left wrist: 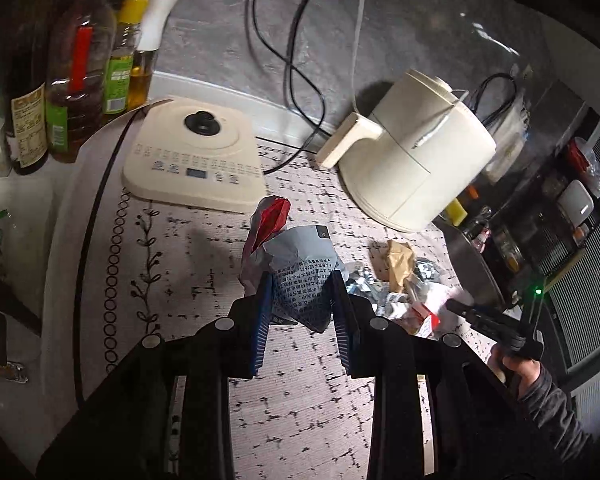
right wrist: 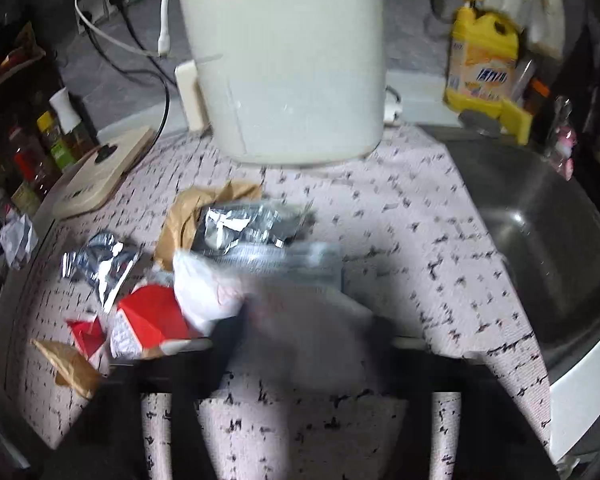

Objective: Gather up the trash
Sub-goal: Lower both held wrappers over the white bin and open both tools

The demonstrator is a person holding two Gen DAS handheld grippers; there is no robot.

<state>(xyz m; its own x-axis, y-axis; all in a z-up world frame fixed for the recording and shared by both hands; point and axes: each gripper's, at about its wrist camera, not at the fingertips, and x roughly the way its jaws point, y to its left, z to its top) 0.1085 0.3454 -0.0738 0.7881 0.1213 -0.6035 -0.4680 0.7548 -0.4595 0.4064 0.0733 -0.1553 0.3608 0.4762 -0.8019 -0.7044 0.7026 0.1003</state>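
My left gripper (left wrist: pixel 302 300) is shut on a crumpled grey-white wrapper (left wrist: pixel 300 256) with printed text and a red part, held just above the patterned cloth (left wrist: pixel 204 264). To its right lies a trash pile: brown paper (left wrist: pixel 398 258), silver foil (left wrist: pixel 364 280) and a red-and-white carton (left wrist: pixel 424 316). A hand (left wrist: pixel 516 364) brings my right gripper (left wrist: pixel 460 308) to that pile. In the right wrist view everything is blurred. My right gripper (right wrist: pixel 306 328) is closed on a pale wrapper (right wrist: pixel 312 320) beside the red-and-white carton (right wrist: pixel 152 320), silver foil (right wrist: pixel 244 228) and brown paper (right wrist: pixel 204 204).
A cream air fryer (left wrist: pixel 416 160) stands behind the pile, and a cream appliance base (left wrist: pixel 196 156) lies to its left. Oil bottles (left wrist: pixel 80 72) line the far left. A steel sink (right wrist: pixel 540 240) and a yellow detergent bottle (right wrist: pixel 484 64) are on the right. Cables (left wrist: pixel 296 80) run along the wall.
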